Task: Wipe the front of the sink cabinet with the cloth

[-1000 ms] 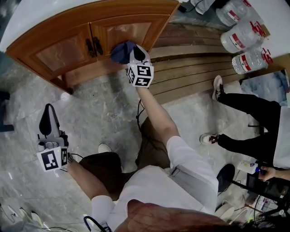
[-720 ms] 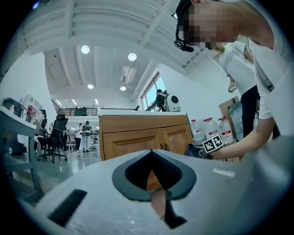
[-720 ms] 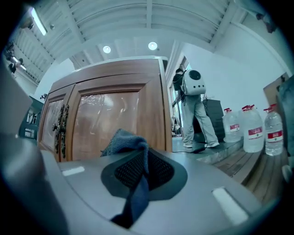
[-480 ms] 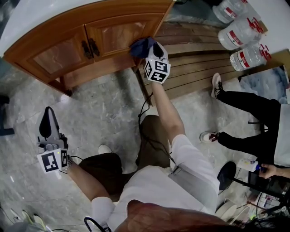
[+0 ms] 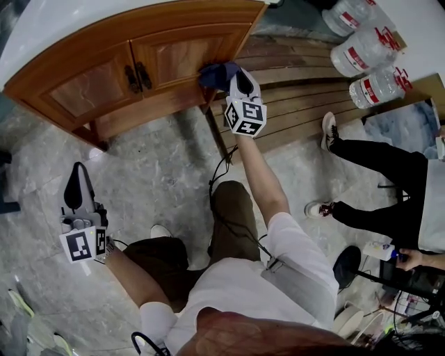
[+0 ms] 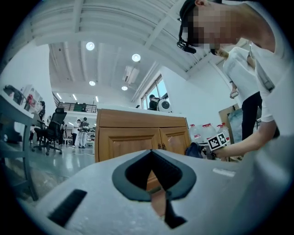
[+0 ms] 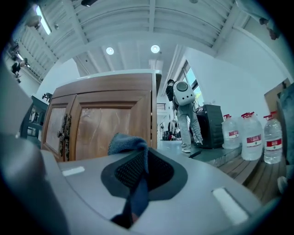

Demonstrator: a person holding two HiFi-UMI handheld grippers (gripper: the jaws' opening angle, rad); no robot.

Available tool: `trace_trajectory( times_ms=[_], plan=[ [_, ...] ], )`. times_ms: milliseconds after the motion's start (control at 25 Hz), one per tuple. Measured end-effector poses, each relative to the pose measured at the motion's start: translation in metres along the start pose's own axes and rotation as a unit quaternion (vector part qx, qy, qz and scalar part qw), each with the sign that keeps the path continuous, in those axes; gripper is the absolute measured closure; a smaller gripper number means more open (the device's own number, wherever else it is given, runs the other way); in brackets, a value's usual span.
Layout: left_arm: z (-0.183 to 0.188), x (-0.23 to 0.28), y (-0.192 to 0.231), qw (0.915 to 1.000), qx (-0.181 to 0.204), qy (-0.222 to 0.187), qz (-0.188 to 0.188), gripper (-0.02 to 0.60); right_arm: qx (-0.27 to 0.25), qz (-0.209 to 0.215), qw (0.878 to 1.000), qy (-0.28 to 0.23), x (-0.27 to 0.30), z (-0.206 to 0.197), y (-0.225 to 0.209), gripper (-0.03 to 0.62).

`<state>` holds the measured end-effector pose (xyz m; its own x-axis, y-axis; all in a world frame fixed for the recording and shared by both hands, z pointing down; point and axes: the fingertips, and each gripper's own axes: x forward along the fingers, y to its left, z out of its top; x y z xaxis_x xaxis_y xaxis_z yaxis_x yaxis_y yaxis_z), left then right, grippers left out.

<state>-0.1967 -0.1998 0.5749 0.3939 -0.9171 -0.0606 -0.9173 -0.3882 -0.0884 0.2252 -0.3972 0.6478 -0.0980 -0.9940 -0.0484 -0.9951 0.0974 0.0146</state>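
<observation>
Pinching the dark blue cloth [image 5: 214,72], the right claw [image 5: 231,71] holds it against the brown wooden sink cabinet [image 5: 104,76]; best to rub flat, slowly. The left claw [image 5: 74,177] hangs pressed together.

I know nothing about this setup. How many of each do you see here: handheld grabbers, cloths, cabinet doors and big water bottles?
Grippers: 2, the left gripper and the right gripper
Cloths: 1, the blue cloth pinched in the right gripper
Cabinet doors: 2
Water bottles: 3
Total: 8
</observation>
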Motion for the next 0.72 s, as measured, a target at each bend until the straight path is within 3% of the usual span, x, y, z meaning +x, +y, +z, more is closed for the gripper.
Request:
trace_trajectory(
  times_ms=[200, 320, 480, 720],
  plan=[
    [0.006, 0.022, -0.012, 0.9984, -0.03, 0.032, -0.035, 0.58, -0.004, 0.041, 0.999, 0.002, -0.037, 0.062, 0.024, 0.565],
    [0.04, 0.027, -0.022, 0.996, -0.05, 0.051, -0.053, 0.58, 0.003, 0.068, 0.998, 0.014, -0.071, 0.119, 0.04, 0.565],
    [0.128, 0.018, -0.034, 0.9939, -0.063, 0.066, -0.061, 0.58, 0.018, 0.106, 0.994, 0.026, -0.121, 0.222, 0.06, 0.565],
    [0.307, 0.001, -0.049, 0.9943, -0.044, 0.072, -0.066, 0.58, 0.028, 0.15, 0.988, 0.007, -0.18, 0.425, 0.065, 0.565]
  ],
)
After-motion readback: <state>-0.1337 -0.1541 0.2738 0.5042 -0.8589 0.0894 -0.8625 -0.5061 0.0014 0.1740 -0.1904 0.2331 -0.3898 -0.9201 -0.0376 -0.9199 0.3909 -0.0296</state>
